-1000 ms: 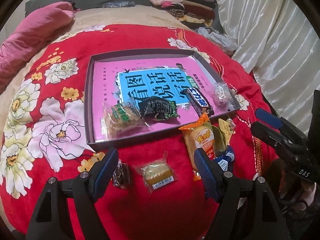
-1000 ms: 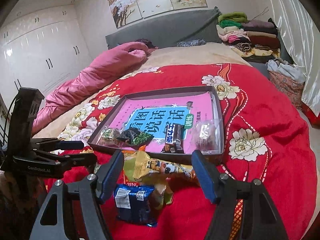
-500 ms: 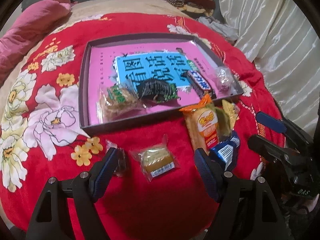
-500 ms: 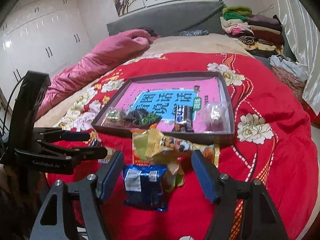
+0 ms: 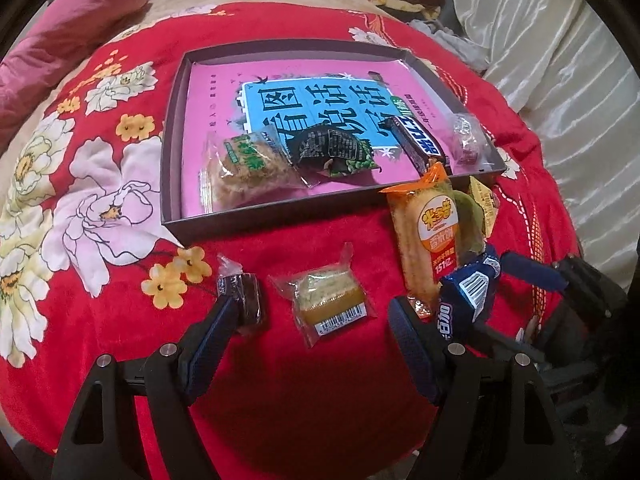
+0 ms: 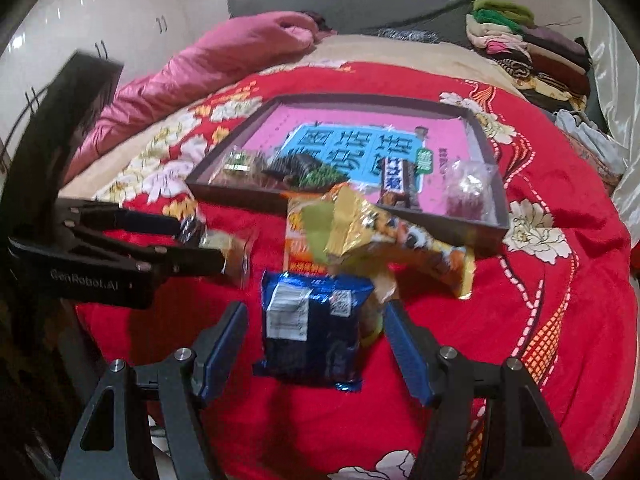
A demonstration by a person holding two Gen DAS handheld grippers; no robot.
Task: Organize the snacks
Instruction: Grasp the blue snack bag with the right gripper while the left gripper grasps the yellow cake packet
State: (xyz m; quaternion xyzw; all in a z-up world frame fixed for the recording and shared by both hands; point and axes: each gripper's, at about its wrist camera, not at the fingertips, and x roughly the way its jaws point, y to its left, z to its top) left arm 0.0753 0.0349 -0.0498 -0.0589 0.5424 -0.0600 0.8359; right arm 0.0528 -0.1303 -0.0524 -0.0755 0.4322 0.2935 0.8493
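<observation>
A dark shallow tray point(image 5: 176, 148) point(image 6: 240, 196) lined with a pink book sits on the red flowered blanket and holds several wrapped snacks. In front of it lie a brown candy point(image 5: 242, 300), a yellow cake in clear wrap point(image 5: 330, 304), an orange pack point(image 5: 428, 240) and a blue pack point(image 5: 468, 300) point(image 6: 316, 328). My left gripper point(image 5: 314, 332) point(image 6: 200, 240) is open, its fingers on either side of the yellow cake and just short of it. My right gripper point(image 6: 316, 344) point(image 5: 506, 300) is open around the blue pack, with its pads apart from the wrapper.
A yellow-orange bag point(image 6: 384, 236) lies over the orange pack at the tray's front edge. A pink quilt point(image 6: 208, 64) is at the back left, folded clothes point(image 6: 532, 52) at the back right, and a white curtain point(image 5: 560, 60) hangs on the right.
Both grippers have come down closer to the blanket. The right one moved in over the blue pack, which now lies between its fingers. The left one drew nearer the yellow cake.
</observation>
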